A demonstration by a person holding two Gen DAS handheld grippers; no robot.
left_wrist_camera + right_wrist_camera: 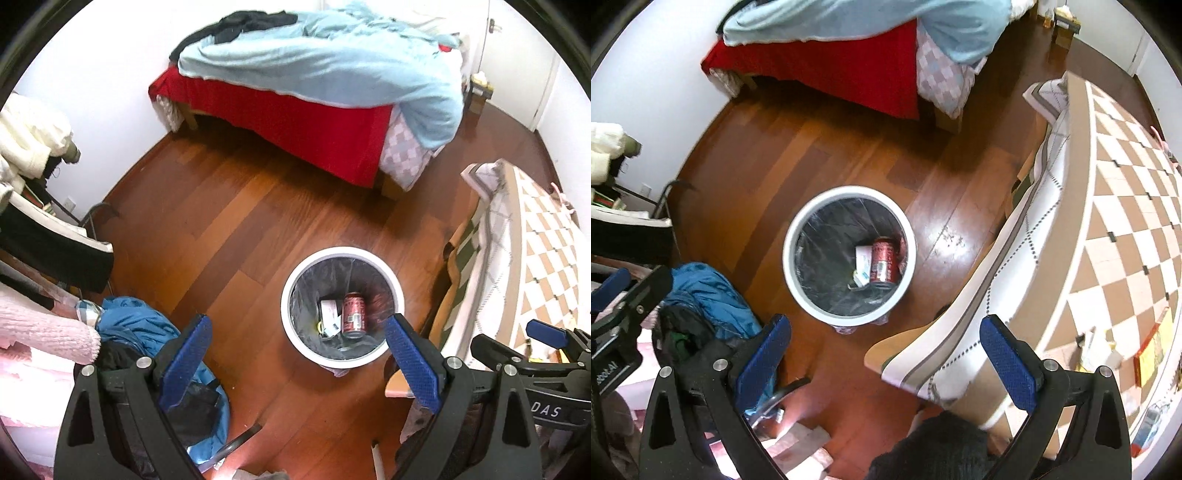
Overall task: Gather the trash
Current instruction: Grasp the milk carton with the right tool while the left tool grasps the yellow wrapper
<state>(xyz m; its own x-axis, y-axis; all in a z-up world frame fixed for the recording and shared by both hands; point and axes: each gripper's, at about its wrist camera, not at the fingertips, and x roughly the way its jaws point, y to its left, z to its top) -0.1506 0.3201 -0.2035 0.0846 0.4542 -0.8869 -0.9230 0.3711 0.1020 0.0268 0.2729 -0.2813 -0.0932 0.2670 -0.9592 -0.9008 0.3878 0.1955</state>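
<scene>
A white round bin (395,295) (792,236) with a dark liner stands on the wooden floor. Inside it lie a red drink can (354,314) (883,260) and a white paper wrapper (330,315) (863,264). My left gripper (299,343) hangs open above the bin's near side, nothing between its blue pads. My right gripper (884,345) is open too, held over the floor and table corner just near of the bin, empty. The right gripper also shows at the right edge of the left wrist view (546,334), and the left gripper at the left edge of the right wrist view (613,288).
A table with a checkered cloth (535,236) (1115,206) stands right of the bin, small items at its near end (1145,354). A bed with red and blue covers (314,74) (849,37) is beyond. Blue clothing (147,332) (709,295) is piled left.
</scene>
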